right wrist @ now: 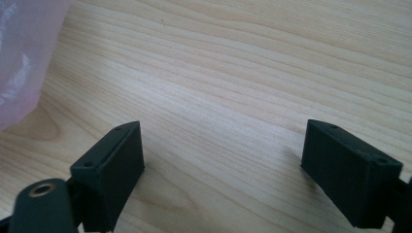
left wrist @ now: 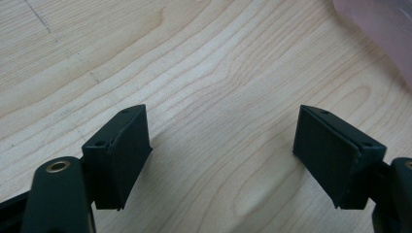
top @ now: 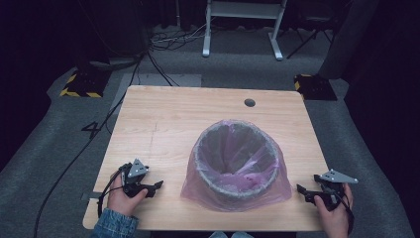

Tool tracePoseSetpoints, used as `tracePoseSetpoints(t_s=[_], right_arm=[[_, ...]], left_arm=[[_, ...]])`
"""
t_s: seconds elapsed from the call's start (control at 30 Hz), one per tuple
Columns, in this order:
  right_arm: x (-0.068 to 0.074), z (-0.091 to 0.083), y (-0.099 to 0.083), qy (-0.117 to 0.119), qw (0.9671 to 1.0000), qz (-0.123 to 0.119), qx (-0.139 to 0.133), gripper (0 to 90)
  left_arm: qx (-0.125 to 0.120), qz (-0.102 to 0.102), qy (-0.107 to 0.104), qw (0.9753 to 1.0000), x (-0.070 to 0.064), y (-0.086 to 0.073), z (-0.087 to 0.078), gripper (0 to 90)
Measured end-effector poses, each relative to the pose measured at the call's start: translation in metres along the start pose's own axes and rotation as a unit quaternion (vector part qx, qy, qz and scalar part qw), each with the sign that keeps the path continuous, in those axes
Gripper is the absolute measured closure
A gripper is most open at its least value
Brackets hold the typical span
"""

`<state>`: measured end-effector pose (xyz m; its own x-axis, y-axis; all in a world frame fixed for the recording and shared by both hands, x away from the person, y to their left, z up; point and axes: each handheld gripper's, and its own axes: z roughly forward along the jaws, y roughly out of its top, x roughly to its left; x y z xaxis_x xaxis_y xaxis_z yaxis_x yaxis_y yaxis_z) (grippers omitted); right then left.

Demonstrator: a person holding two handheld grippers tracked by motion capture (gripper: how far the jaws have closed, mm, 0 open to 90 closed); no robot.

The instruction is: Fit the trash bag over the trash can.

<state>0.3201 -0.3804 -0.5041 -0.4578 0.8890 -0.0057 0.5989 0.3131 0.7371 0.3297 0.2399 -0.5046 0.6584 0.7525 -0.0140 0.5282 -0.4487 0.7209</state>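
Bin (top: 236,161) in pink liner (top: 277,191) stands unlabelled — left tool (top: 157,187) and right tool (top: 300,190) both released.

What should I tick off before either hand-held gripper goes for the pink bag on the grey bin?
1. Left hand-held gripper open, nothing between its jaws: ok.
2. Right hand-held gripper open, nothing between its jaws: ok.
3. Round grey mesh waste bin upright, midway between the two: ok.
4. Thin pink plastic bag folded over the bin's rim all round: ok on the sides in view.
5. Both hand-held grippers apart from the bag, bare light wooden table under them: ok.
6. Bag free of tears: cannot tell.
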Motion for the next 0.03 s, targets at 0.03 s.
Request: tracePoseSetpoints(t_s=[0.03], right_arm=[[-0.0009, 0.0007, 0.0005, 0.002, 1.0000, -0.003, 0.000, 14.4]], left_arm=[[-0.001, 0.000, -0.001, 1.0000, 0.0004, 0.0001, 0.0003, 20.4]])
